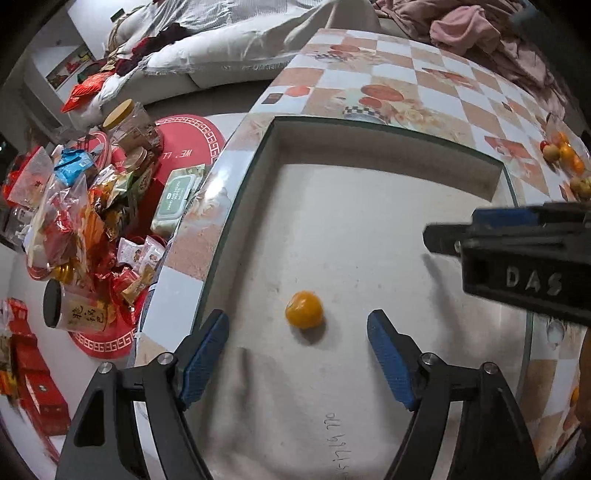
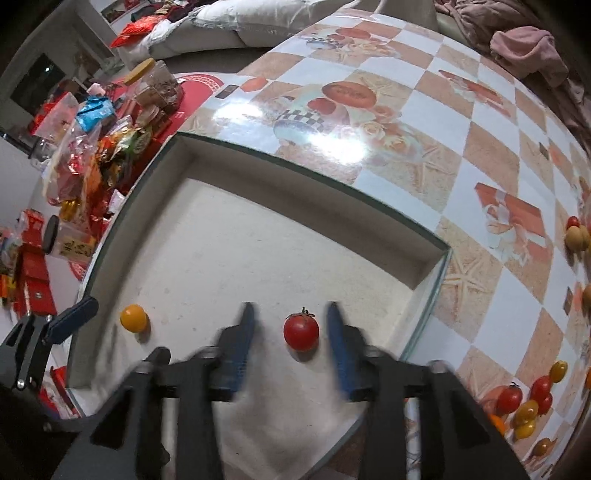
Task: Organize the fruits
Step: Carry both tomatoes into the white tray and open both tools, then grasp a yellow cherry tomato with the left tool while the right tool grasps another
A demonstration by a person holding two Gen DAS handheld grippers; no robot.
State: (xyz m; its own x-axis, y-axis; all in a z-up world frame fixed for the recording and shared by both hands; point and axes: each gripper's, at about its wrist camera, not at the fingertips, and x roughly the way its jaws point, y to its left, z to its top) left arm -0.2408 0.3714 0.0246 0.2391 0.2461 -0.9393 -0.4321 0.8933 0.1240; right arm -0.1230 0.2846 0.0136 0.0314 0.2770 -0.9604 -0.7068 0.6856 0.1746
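A shallow white box (image 1: 388,147) lies on the checkered table. In the left wrist view a small yellow tomato (image 1: 304,309) rests on the box floor, just ahead of my open, empty left gripper (image 1: 297,325). My right gripper (image 1: 436,240) enters from the right there. In the right wrist view a red tomato (image 2: 301,331) sits on the box floor (image 2: 258,258) between the blue fingers of my right gripper (image 2: 291,325), which stands open with gaps on both sides. The yellow tomato (image 2: 133,318) lies to its left, beside my left gripper's finger (image 2: 74,317).
Loose red and yellow tomatoes (image 2: 532,402) lie on the table at the right, with more fruit (image 2: 578,236) farther back. Snack bags and jars (image 1: 92,206) crowd the floor left of the table. A sofa (image 1: 229,48) and pink cloth (image 1: 480,26) lie behind.
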